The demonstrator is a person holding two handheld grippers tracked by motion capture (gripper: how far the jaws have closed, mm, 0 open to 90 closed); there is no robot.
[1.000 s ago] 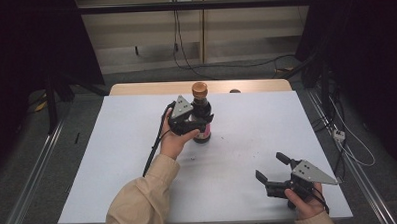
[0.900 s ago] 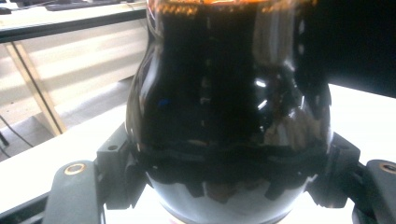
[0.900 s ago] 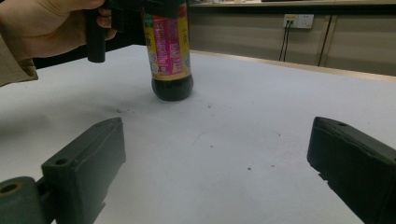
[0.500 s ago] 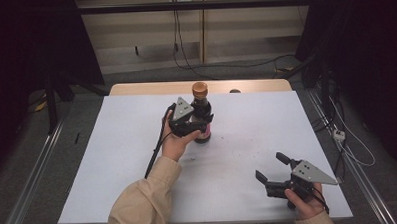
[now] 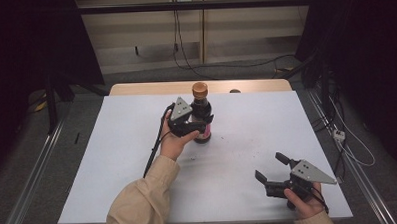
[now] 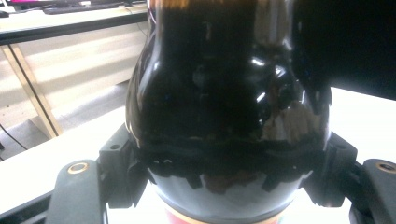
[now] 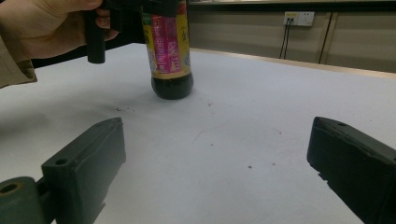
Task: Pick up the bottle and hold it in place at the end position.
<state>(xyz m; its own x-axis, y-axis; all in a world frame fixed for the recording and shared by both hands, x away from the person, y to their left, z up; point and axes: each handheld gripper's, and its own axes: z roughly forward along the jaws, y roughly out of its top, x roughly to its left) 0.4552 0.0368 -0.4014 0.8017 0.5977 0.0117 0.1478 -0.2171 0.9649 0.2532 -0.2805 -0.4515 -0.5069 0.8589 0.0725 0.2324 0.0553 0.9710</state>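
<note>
- Two grippers over white table (image 5: 138, 159).
- Left gripper (image 5: 203, 123) clamps dark bottle (image 5: 202, 117) at its shoulder; bottle upright, far-centre.
- Right gripper (image 5: 274, 168) spread, empty, near right corner.

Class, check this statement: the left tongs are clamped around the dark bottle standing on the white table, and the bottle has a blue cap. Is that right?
Not quite. The cap is orange-brown, as the high view shows. The rest holds: the left tongs grip the dark bottle standing on the white table.
</note>
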